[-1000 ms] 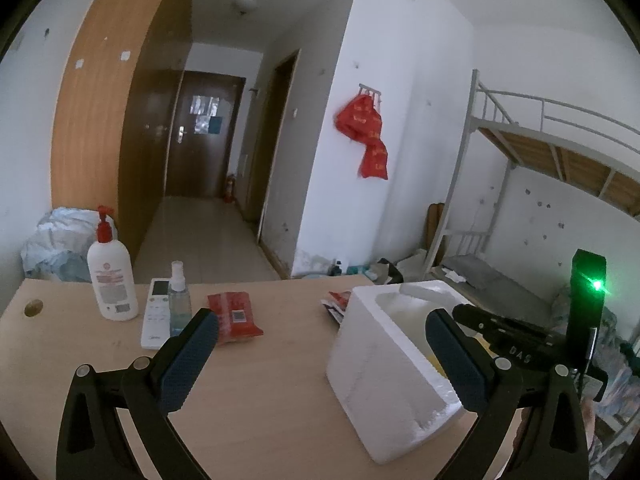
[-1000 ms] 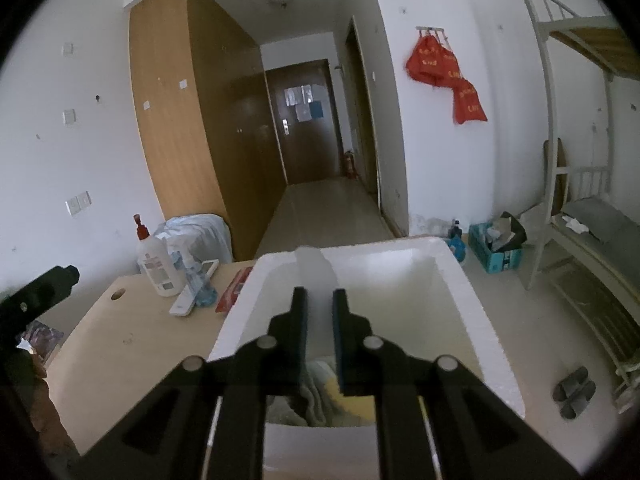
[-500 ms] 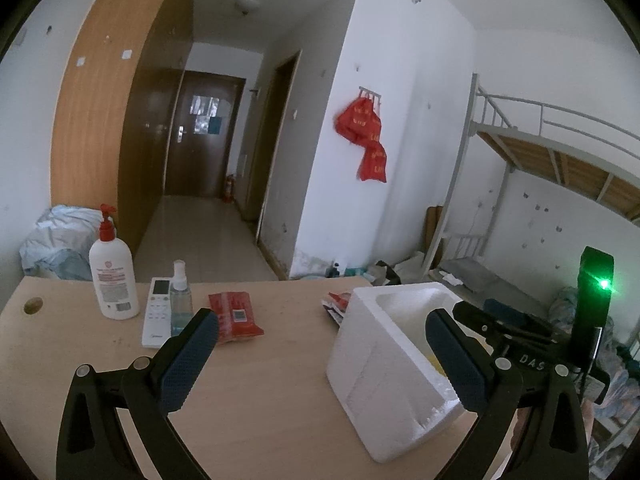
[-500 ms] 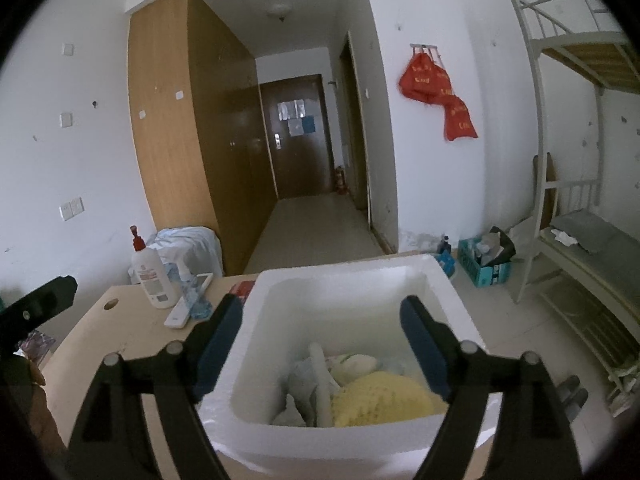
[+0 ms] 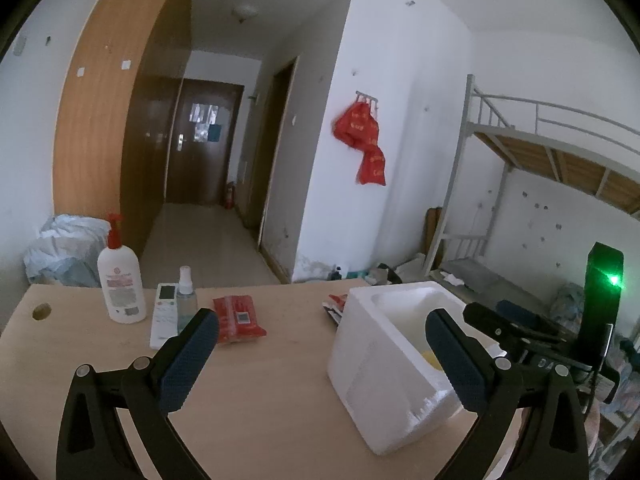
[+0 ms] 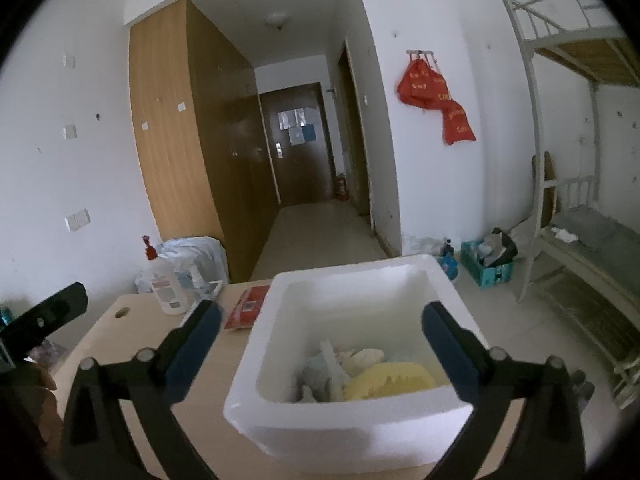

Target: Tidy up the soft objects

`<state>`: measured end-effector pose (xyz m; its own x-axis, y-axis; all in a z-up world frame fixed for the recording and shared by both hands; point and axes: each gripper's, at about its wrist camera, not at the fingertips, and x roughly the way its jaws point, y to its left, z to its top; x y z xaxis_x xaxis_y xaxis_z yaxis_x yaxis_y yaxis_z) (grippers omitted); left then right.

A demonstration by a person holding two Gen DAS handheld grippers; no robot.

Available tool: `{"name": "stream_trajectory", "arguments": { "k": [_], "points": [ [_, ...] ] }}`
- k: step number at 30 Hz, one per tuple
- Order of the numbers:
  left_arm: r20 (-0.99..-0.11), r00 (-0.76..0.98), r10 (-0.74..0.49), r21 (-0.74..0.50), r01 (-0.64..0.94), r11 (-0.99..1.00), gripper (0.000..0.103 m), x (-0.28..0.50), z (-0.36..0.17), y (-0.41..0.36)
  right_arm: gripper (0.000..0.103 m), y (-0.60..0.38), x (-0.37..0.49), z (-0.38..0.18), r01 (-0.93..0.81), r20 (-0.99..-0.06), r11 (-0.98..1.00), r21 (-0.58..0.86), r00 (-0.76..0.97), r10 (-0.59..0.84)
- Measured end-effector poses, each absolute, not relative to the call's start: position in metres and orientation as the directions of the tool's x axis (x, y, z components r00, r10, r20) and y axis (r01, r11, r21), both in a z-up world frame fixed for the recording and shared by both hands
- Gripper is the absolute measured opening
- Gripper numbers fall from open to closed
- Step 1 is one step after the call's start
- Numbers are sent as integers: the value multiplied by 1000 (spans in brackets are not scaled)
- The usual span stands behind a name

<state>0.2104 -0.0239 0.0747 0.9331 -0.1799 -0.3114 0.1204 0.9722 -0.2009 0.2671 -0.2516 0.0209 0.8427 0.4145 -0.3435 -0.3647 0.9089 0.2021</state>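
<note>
A white foam box (image 6: 352,420) stands on the right end of the wooden table (image 5: 260,380). Inside it lie soft items: a yellow knitted piece (image 6: 390,378), a pale cloth (image 6: 362,356) and a grey-blue cloth (image 6: 314,376). My right gripper (image 6: 322,344) is open and empty above the box's near side. My left gripper (image 5: 320,356) is open and empty over the table, left of the foam box (image 5: 384,368). The right gripper's body (image 5: 520,336) shows in the left wrist view beyond the box.
On the table's far left stand a white pump bottle (image 5: 121,280), a remote (image 5: 165,314), a small spray bottle (image 5: 186,294) and a red packet (image 5: 238,318). A bunk bed (image 5: 540,200) is to the right. A bin of clutter (image 6: 486,264) sits on the floor.
My right gripper opened from shut, let the cloth drop into the box, and rose and drew back. The left gripper rose a little.
</note>
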Motion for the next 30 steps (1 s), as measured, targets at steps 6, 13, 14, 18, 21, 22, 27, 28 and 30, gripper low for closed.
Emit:
{"name": "stream_trajectory", "arguments": {
  "k": [6,13,14,18,21,22,27,28,30],
  "points": [
    [-296,938,-182,-192,128,973,103,196,79,-26,103,-253,255,23,-349,-344,914,205,849,401],
    [-281,942,-182,-178,136,975,103,178,81,-28,103,-242,240,24,-380,-343,906,187,839,423],
    [-279,943,-182,-177,136,975,103,176,82,-28,103,-241,239,25,-378,-345,907,186,839,420],
    [-265,948,-174,-175,130,976,103,164,86,-25,103,-233,232,25,-355,-354,919,170,849,393],
    [-262,950,-172,-176,128,976,103,157,86,-22,103,-230,227,26,-344,-354,926,157,855,378],
    [-261,950,-170,-177,126,976,103,155,87,-21,103,-228,223,27,-341,-348,928,149,861,372],
    [-255,954,-157,-177,113,978,103,143,87,-16,103,-224,219,29,-296,-368,942,161,867,335],
    [-256,955,-153,-176,110,978,103,142,88,-16,103,-222,218,29,-295,-380,942,162,862,335],
    [-250,956,-151,-176,108,978,103,136,88,-14,103,-219,216,28,-314,-389,934,171,849,357]
  ]
}}
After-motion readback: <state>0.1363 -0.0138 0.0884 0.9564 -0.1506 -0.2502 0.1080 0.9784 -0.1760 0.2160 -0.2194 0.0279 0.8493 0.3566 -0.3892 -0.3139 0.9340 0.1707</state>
